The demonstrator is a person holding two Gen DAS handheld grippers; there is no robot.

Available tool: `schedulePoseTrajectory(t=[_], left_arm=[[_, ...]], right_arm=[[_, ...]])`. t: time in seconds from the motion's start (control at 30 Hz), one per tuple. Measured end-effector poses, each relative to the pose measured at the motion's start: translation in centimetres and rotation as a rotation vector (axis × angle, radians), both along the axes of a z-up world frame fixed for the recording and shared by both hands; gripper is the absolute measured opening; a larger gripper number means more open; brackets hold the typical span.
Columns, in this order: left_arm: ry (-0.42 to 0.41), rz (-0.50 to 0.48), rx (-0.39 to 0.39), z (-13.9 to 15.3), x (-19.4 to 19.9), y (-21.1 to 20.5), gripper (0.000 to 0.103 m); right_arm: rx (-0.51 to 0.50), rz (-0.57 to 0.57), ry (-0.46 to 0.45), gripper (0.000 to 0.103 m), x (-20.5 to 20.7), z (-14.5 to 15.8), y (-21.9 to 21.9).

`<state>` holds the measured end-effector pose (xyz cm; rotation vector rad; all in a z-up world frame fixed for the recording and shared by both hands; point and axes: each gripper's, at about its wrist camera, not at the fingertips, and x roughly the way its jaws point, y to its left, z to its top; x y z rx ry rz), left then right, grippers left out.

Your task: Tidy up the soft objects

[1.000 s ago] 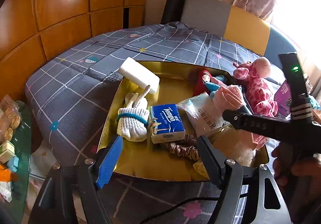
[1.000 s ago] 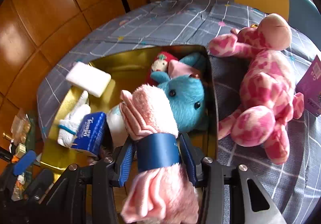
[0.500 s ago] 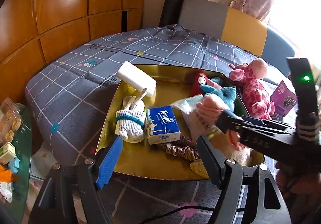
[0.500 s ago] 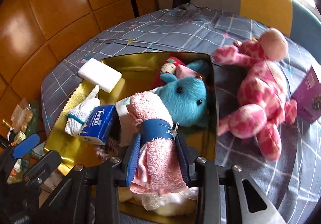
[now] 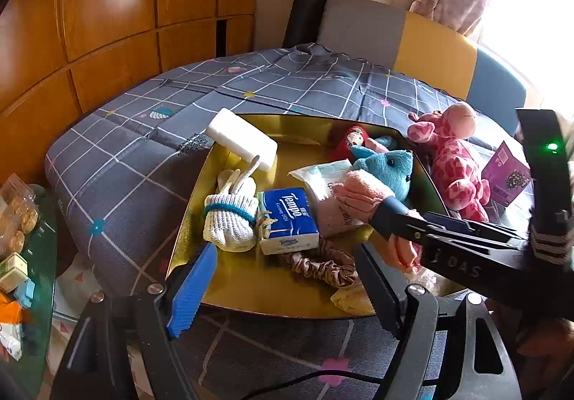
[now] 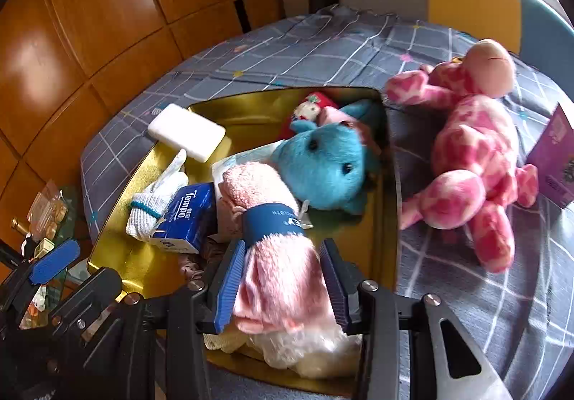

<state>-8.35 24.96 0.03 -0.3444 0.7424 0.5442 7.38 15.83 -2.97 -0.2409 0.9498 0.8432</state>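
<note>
- The bed (image 5: 150, 156), covered with a grey checked sheet, carries a gold tray (image 5: 193, 213); its near edge is close to both grippers.
- A pink spotted plush (image 6: 470, 163) is seen on the sheet just beside the right edge of the tray, not yet put inside.
- A blue plush (image 6: 326, 166) is lying in the tray near its far right corner.
- The rolled pink towel (image 6: 272, 231), bound with a blue paper band, is found between the pads of the right gripper (image 6: 283, 287) at the near right corner of the tray. A second ago it was held higher over the tray; now its front end is rested on the things inside.
- The jaws of the right gripper are opening, and a small gap is visible beside the towel, so it is judged that the towel is being released and this step is almost done.
- The tissue pack (image 5: 288, 219) and the white glove (image 5: 231, 220) are lying by the left edge, unchanged.
- The left gripper (image 5: 283, 287) is kept wide open and empty above the near edge.
</note>
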Motion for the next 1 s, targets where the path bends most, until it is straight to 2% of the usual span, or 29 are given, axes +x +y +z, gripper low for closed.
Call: schedulePoseTrajectory(t=[0.17,0.33,0.47,0.57,0.67,1.0], left_arm=[[-0.008,-0.006,0.011,0.3,-0.1,-0.5,0.085],[-0.019,-0.011,0.018,0.6,-0.3,-1.0,0.088],[-0.031,-0.022,0.038,1.0,-0.2,-1.9,0.097],[-0.053,-0.049,0.051,1.4,-0.1,-3.2,0.103],[-0.066,-0.083,0.069,1.6,0.1,-4.8,0.103],[-0.06,-0.155,0.102,2.1,1.2,-9.1,0.103]], right_arm=[[-0.006,-0.048,-0.057,0.044,-0.9,0.8,-1.6],[-0.027,-0.146,-0.139,0.044,-2.0,1.6,-4.1],[-0.031,-0.241,-0.185,0.044,-2.6,2.1,-6.9],[-0.033,-0.304,-0.228,0.044,-3.3,2.3,-9.1],[-0.031,-0.344,-0.263,0.044,-3.9,2.6,-11.1],[-0.007,-0.426,-0.266,0.044,-3.8,2.8,-14.8]])
